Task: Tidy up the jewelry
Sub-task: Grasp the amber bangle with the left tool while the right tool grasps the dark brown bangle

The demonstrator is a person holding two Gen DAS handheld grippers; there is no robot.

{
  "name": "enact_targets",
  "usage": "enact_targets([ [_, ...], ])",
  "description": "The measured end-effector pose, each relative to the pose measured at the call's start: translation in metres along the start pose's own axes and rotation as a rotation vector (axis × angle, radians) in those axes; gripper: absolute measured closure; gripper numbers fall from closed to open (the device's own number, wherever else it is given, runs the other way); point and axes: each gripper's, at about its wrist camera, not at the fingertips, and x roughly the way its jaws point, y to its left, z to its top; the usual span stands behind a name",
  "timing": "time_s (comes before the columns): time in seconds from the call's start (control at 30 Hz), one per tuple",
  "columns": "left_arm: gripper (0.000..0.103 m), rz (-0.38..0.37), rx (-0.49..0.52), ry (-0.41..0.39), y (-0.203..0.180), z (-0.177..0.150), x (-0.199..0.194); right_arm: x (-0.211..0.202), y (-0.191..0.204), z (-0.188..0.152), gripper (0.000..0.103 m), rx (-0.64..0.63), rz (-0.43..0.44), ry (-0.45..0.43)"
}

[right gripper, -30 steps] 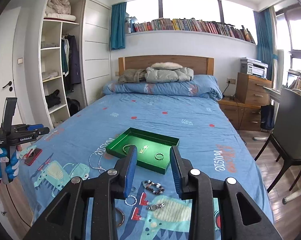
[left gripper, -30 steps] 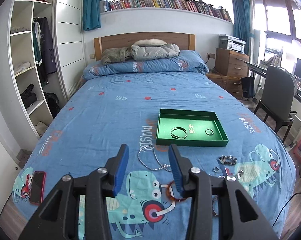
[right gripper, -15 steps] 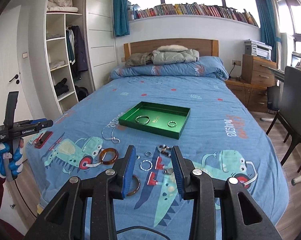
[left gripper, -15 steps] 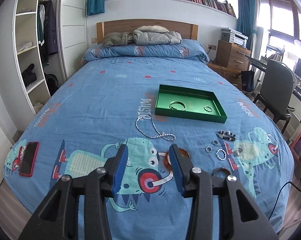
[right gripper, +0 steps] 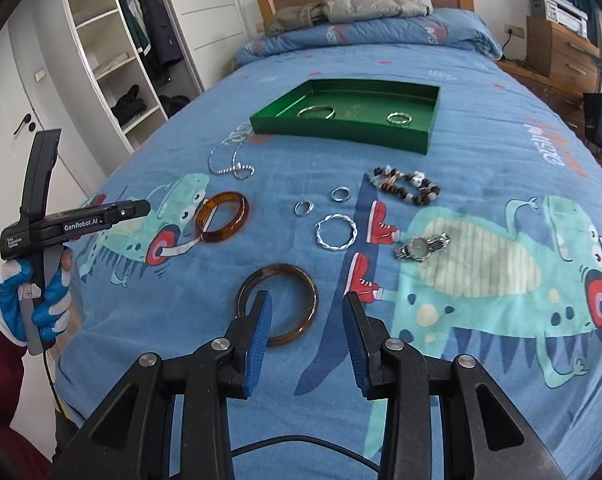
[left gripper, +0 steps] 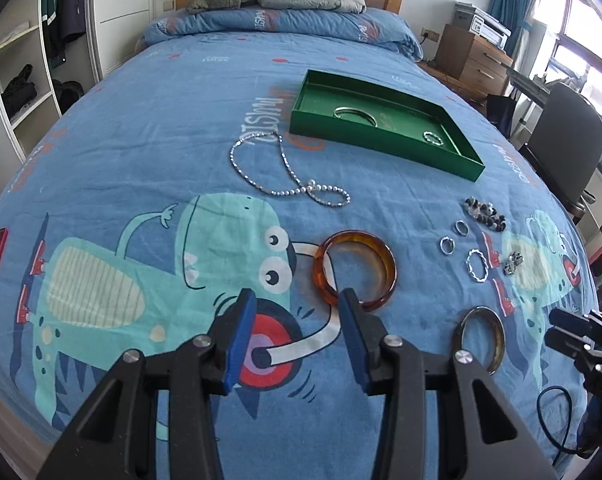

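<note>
Left wrist view: my left gripper [left gripper: 297, 300] is spread and empty, just near of the amber bangle [left gripper: 355, 266]. The green tray [left gripper: 385, 148], far right, holds only a silver bangle [left gripper: 355, 114] and a ring [left gripper: 433, 137]; the pearl necklace [left gripper: 289, 176] waits outside.

Right wrist view: my right gripper [right gripper: 307, 306] is spread over the dark bangle [right gripper: 277, 304], glossy and flat. Watch [right gripper: 421, 246] and bead bracelet [right gripper: 405, 186] remain loose.

left gripper [right gripper: 135, 211] body: "GenRobot.AI", white print on its black side, seen left of the right gripper
left gripper rear block: small white print, too small to read
bedsheet [right gripper: 501, 128] lettering: upside-down, cannot make out
</note>
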Motion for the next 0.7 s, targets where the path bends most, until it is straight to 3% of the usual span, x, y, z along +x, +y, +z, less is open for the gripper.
enact_targets([
  [0.3, 0.062, 0.014, -0.006, 0.096, -0.014, 0.009, 0.064, 0.072, 0.0, 0.005, 0.067, -0.05, 0.005, 0.136],
  [0.37, 0.062, 0.038, 0.002, 0.114, -0.017, 0.009, 0.075, 0.082, 0.001, 0.004, 0.074, -0.071, -0.007, 0.156],
  [0.63, 0.064, 0.167, 0.094, 0.103, -0.041, 0.013, 0.093, 0.101, 0.016, 0.004, 0.084, -0.191, -0.083, 0.185],
  [0.7, 0.069, 0.183, 0.109, 0.094, -0.045, 0.013, 0.094, 0.108, 0.019, 0.005, 0.087, -0.207, -0.097, 0.182],
])
